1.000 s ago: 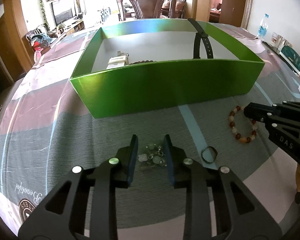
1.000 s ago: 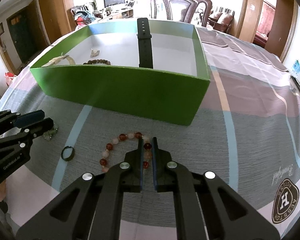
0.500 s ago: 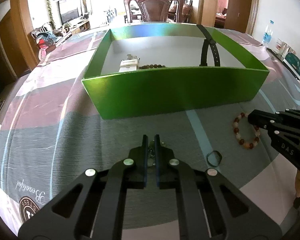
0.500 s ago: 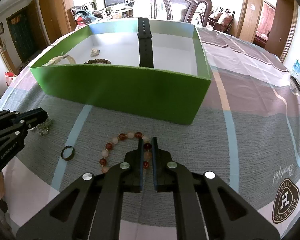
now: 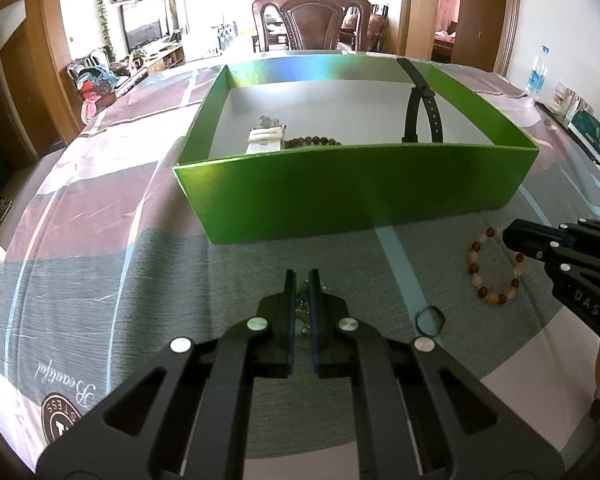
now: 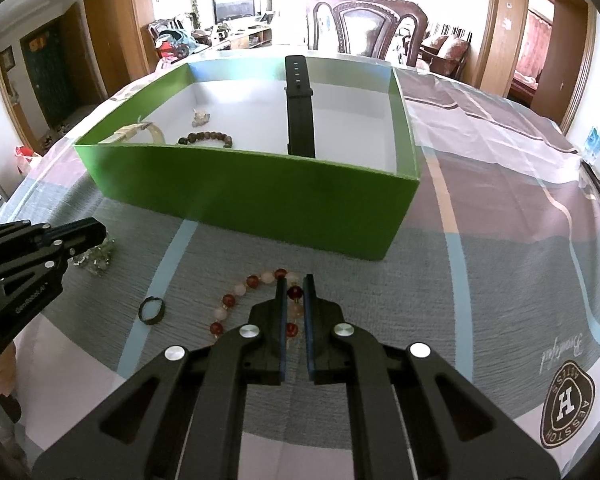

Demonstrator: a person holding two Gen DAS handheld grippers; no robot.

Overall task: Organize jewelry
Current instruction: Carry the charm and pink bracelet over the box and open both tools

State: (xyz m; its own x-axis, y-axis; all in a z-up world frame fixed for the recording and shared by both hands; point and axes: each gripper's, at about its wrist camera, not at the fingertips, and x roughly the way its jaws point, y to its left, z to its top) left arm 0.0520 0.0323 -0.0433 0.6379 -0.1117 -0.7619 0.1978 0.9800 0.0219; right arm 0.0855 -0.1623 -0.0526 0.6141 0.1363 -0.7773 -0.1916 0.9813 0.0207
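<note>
My left gripper (image 5: 301, 276) is shut on a clear-bead bracelet (image 6: 94, 258), lifted a little off the tablecloth. My right gripper (image 6: 293, 280) is shut on a red-and-white bead bracelet (image 6: 236, 300) that still lies on the cloth; it also shows in the left wrist view (image 5: 494, 266). A small dark ring (image 5: 430, 316) lies on the cloth between the two grippers. The green box (image 5: 340, 188) stands just beyond, holding a black watch strap (image 5: 420, 108), a brown bead bracelet (image 5: 312, 141) and a cream bangle (image 5: 266, 138).
A carved wooden chair (image 5: 316, 20) stands behind the table's far edge. A water bottle (image 5: 536, 76) and small boxes (image 5: 580, 120) sit at the far right. The striped tablecloth (image 5: 100, 260) spreads left of the box.
My left gripper closed on the clear-bead bracelet and rose, so the box now appears lower and farther. The right gripper stayed shut on the red-and-white bracelet.
</note>
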